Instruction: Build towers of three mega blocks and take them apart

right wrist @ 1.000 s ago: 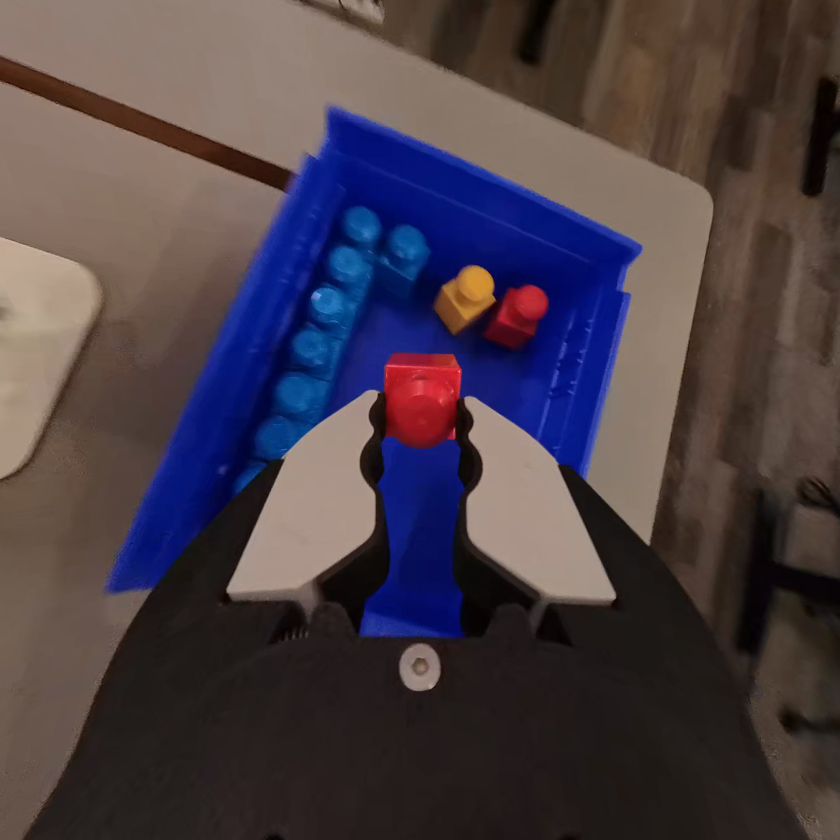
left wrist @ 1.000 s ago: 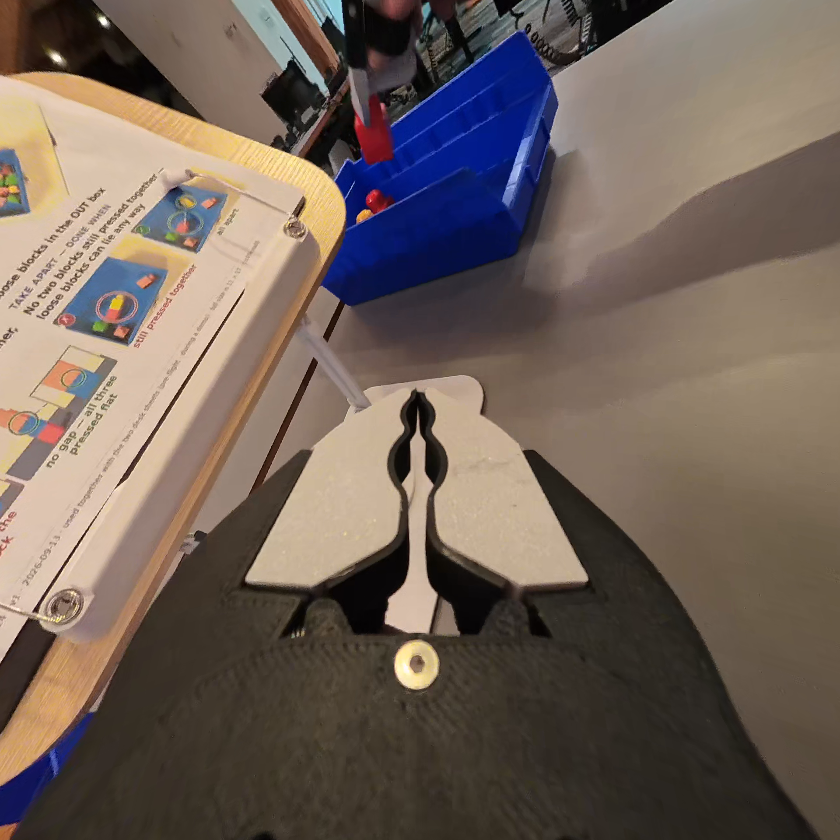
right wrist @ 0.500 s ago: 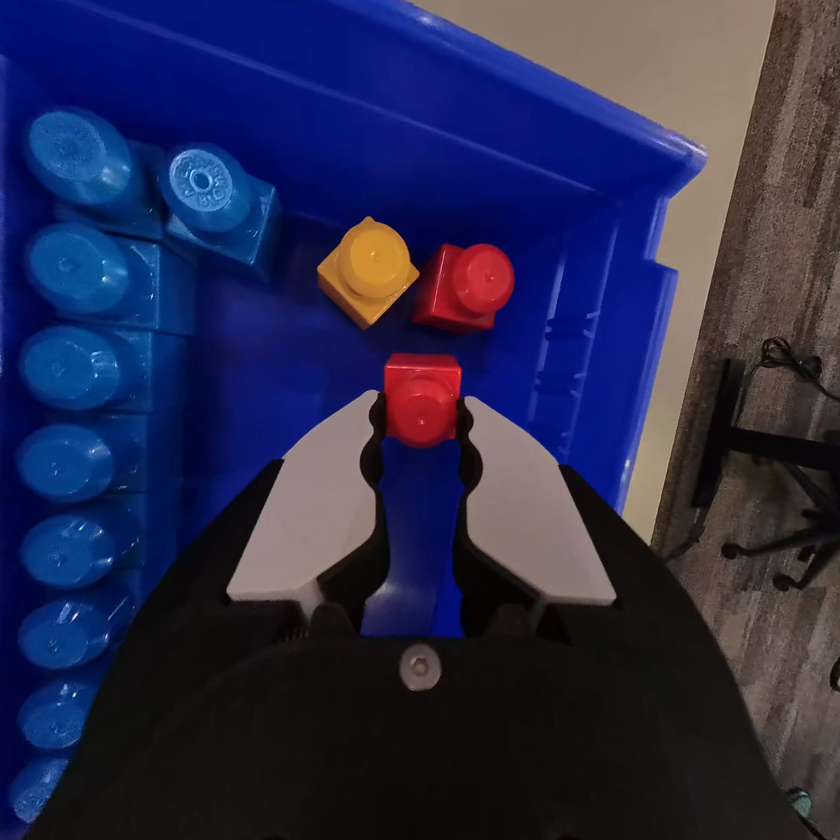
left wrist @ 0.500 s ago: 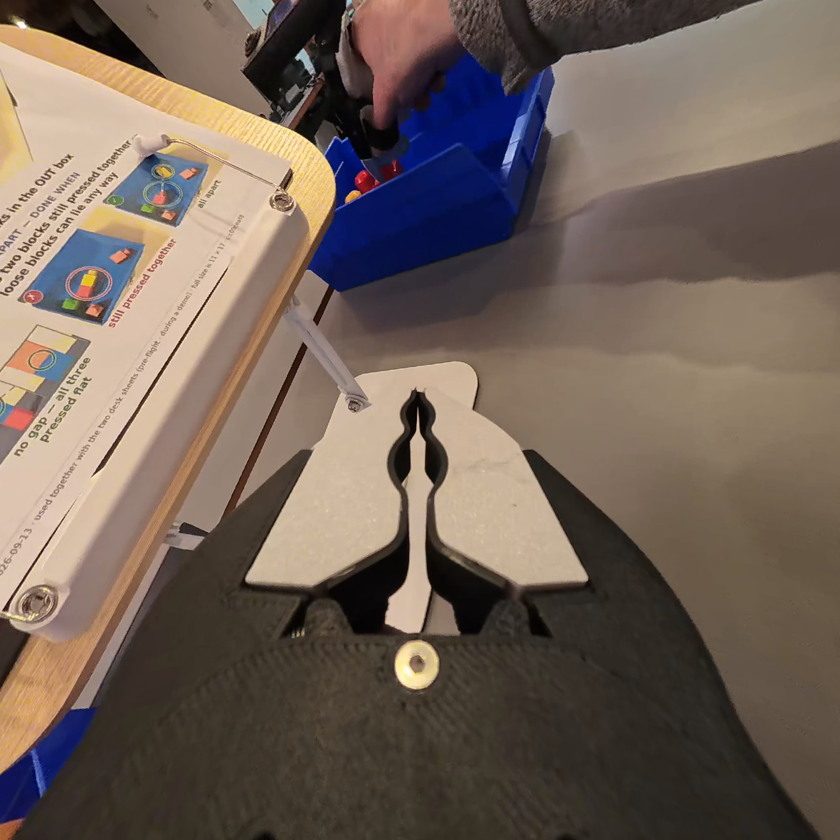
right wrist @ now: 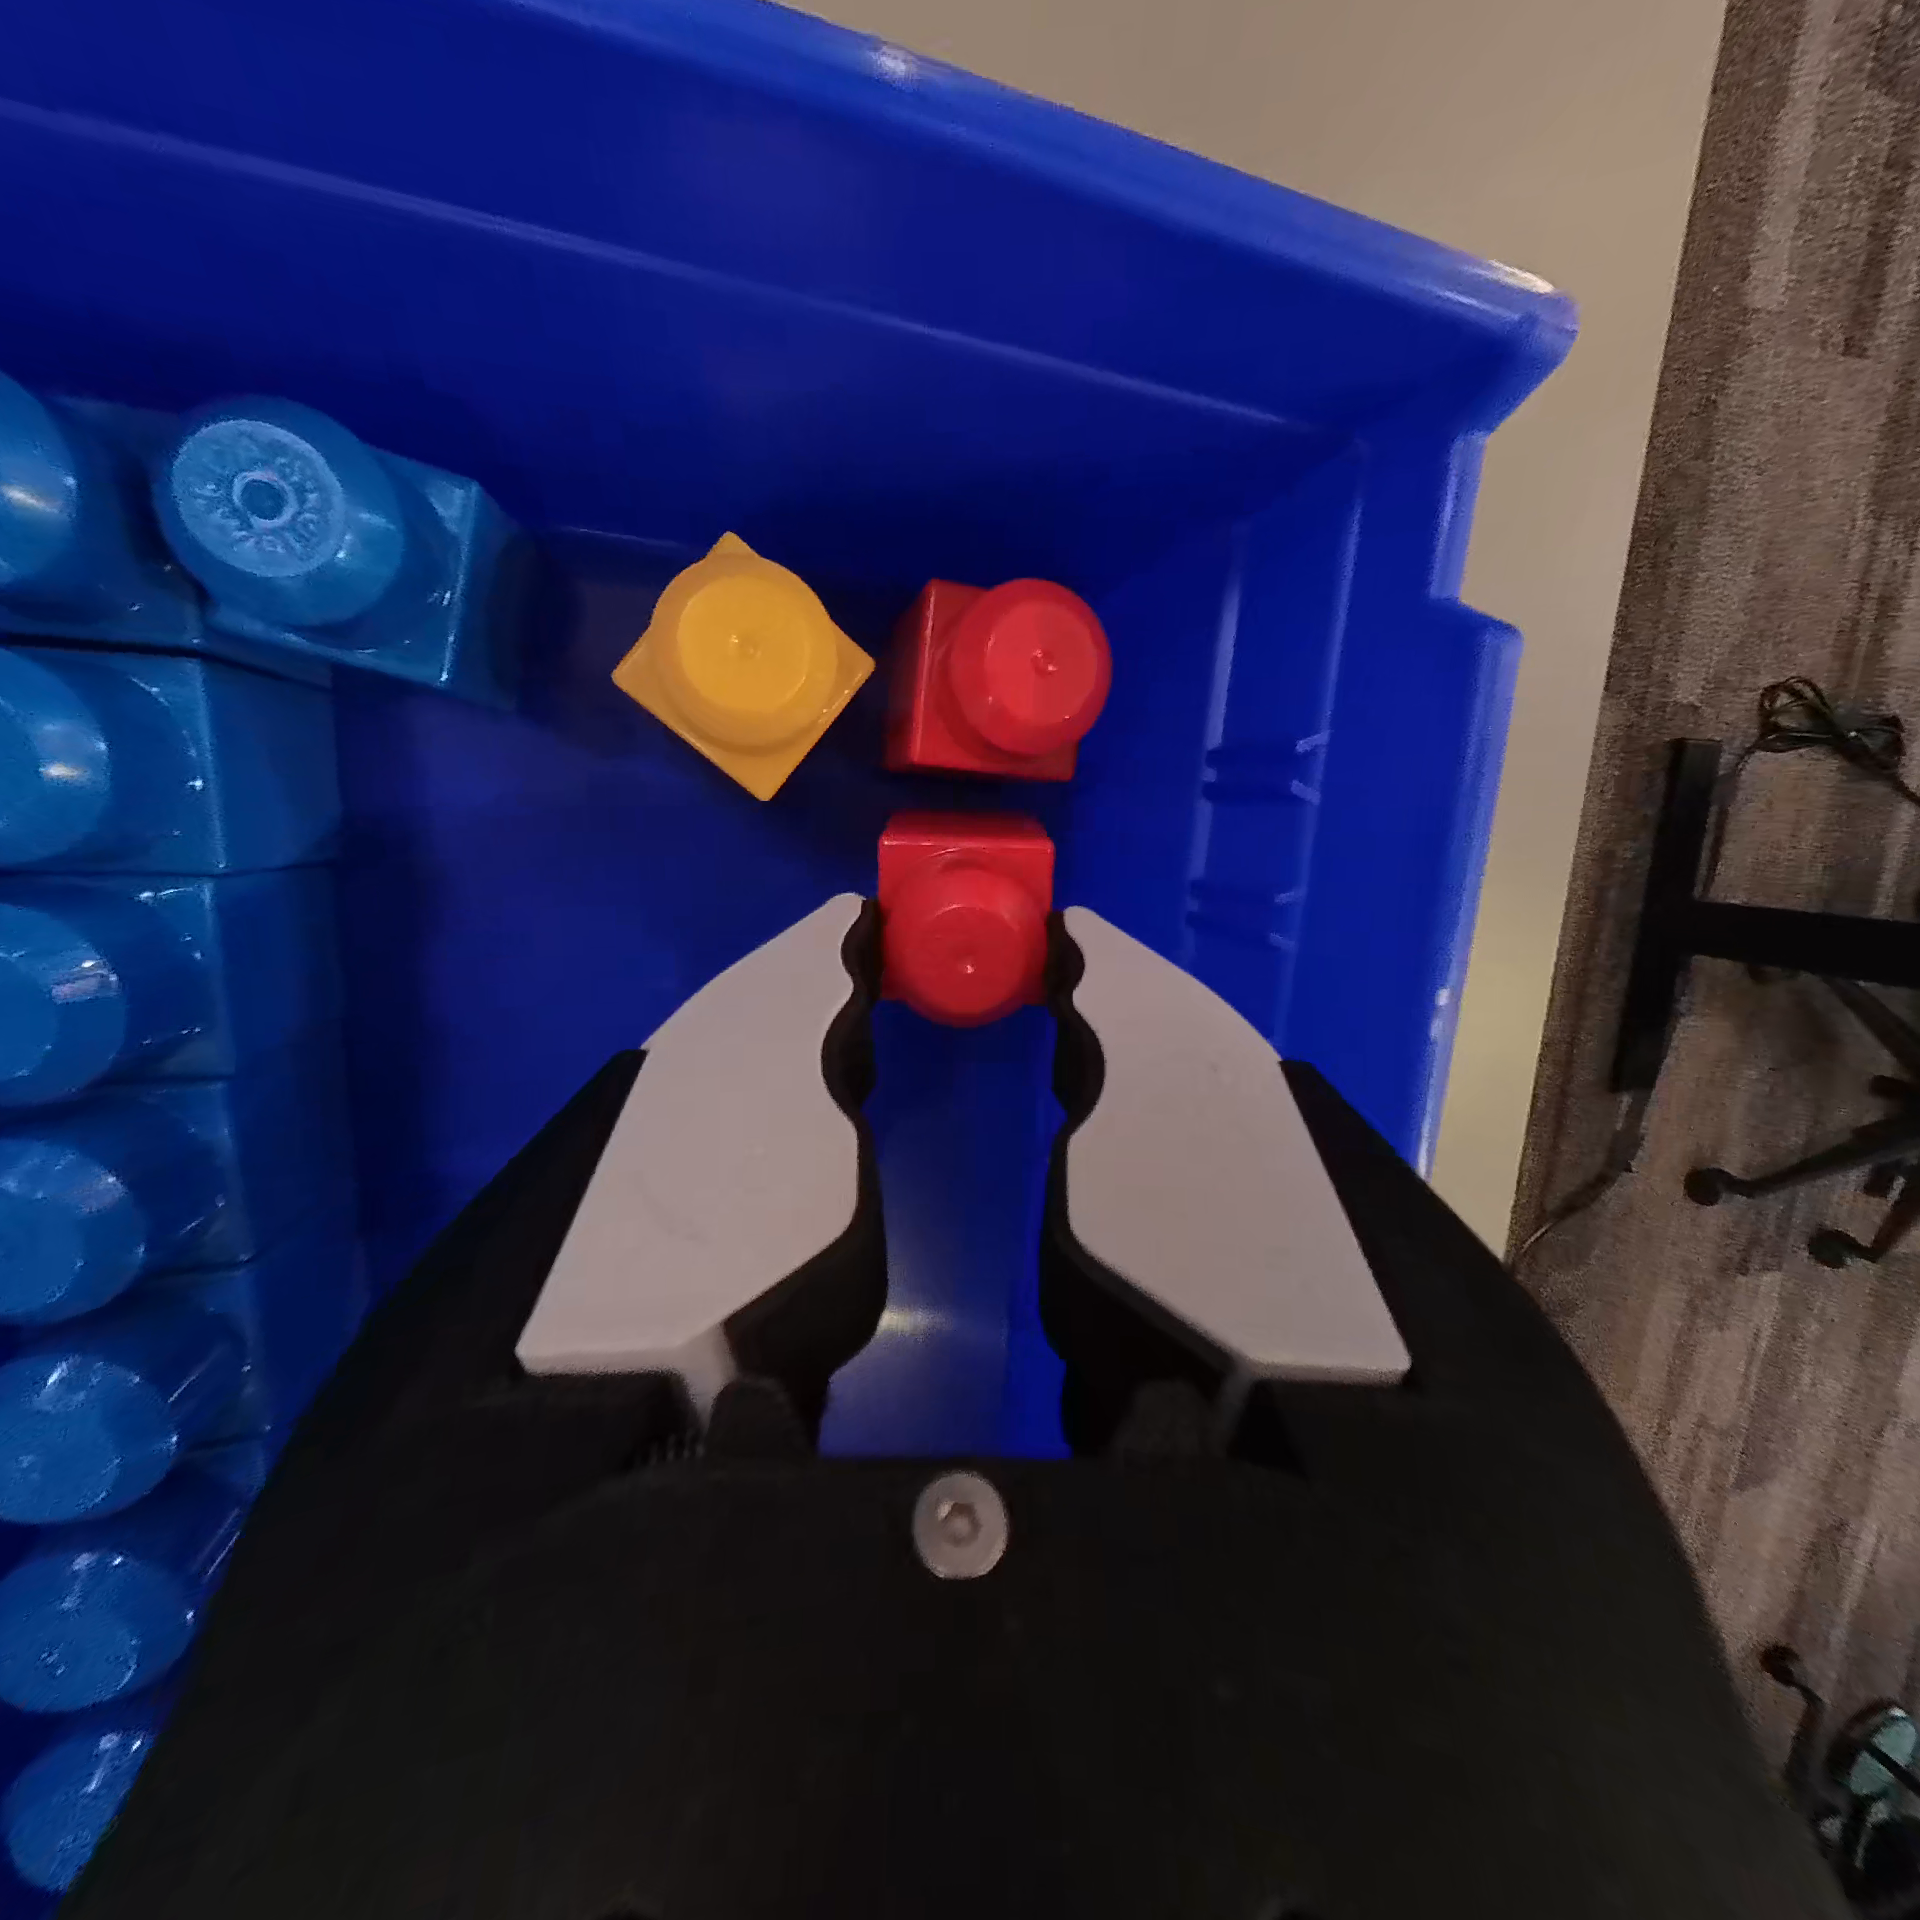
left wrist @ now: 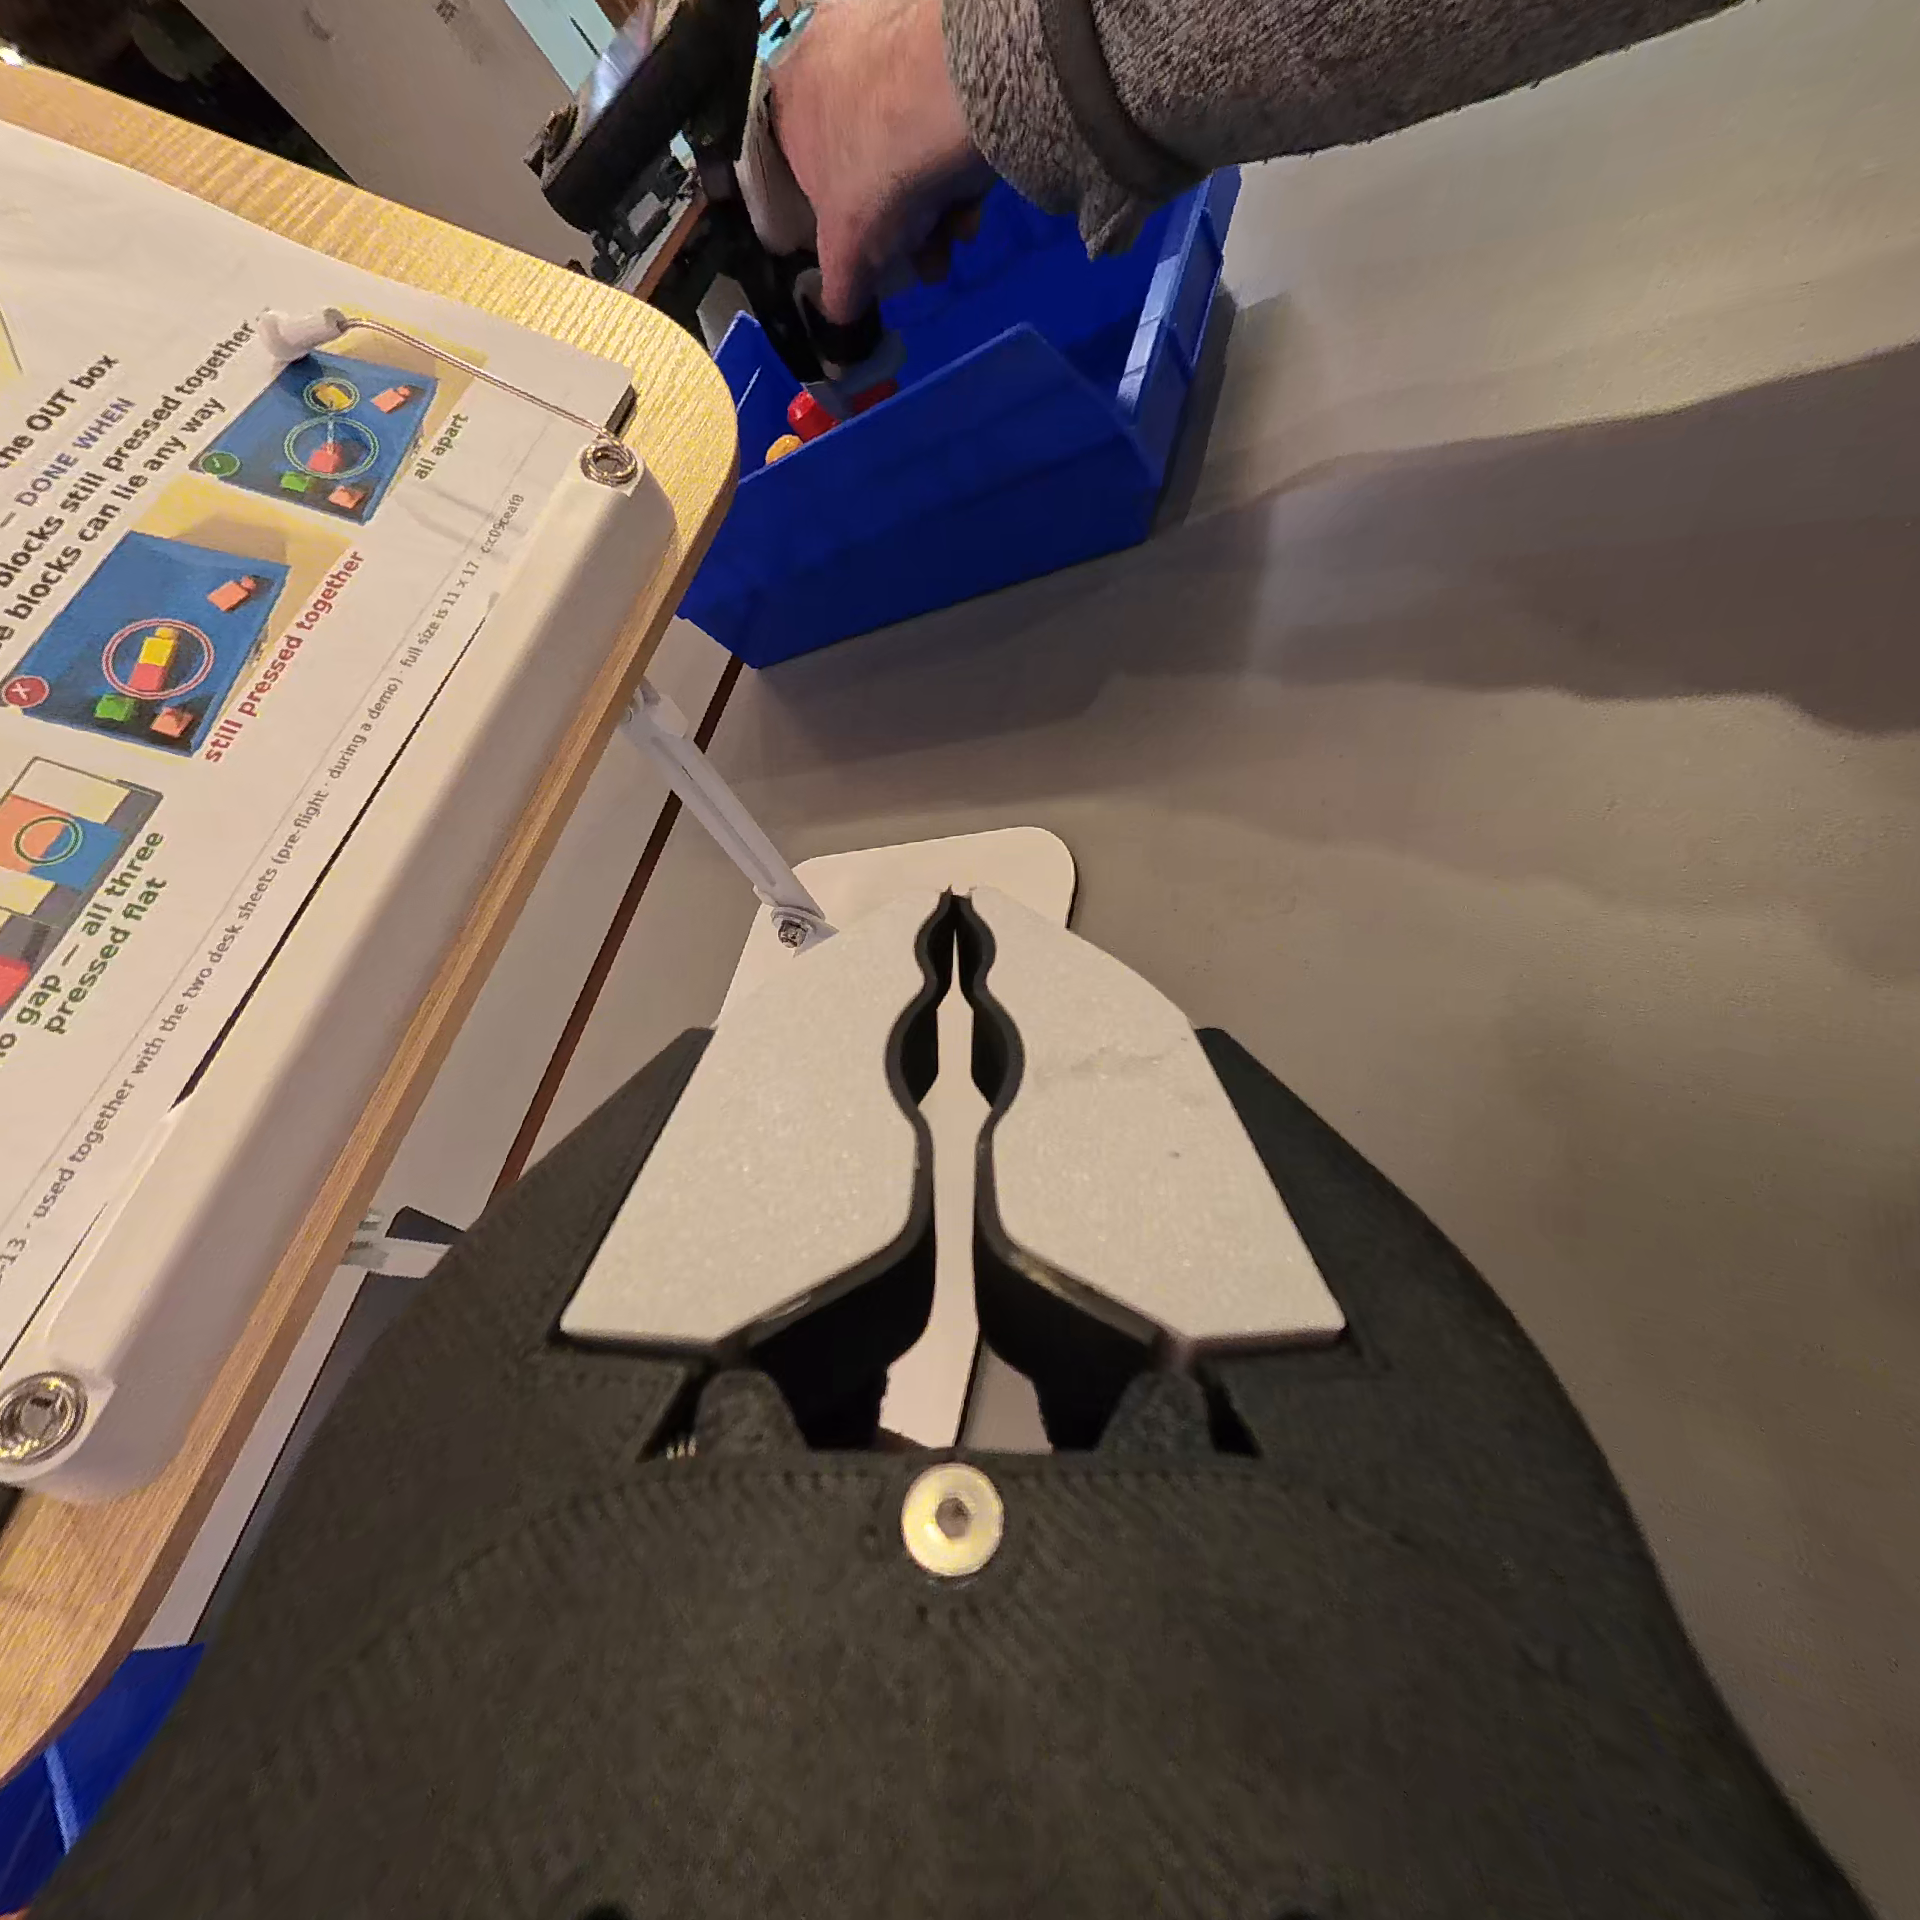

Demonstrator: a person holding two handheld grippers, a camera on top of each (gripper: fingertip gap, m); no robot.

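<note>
on the grey table sits a blue bin. at centre frame our right gripper pinches a red block by its flat sides: light, stiff, slick plastic. our left gripper is closed, empty.

held red block lower in bin

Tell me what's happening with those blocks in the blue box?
A person is working with two tools. The right hand-held gripper is squeezing a red block down inside the blue box, near a yellow block and another red block. Blue blocks line the box's left side. The left hand-held gripper is shut, holds nothing, and sits over the grey table.
</note>
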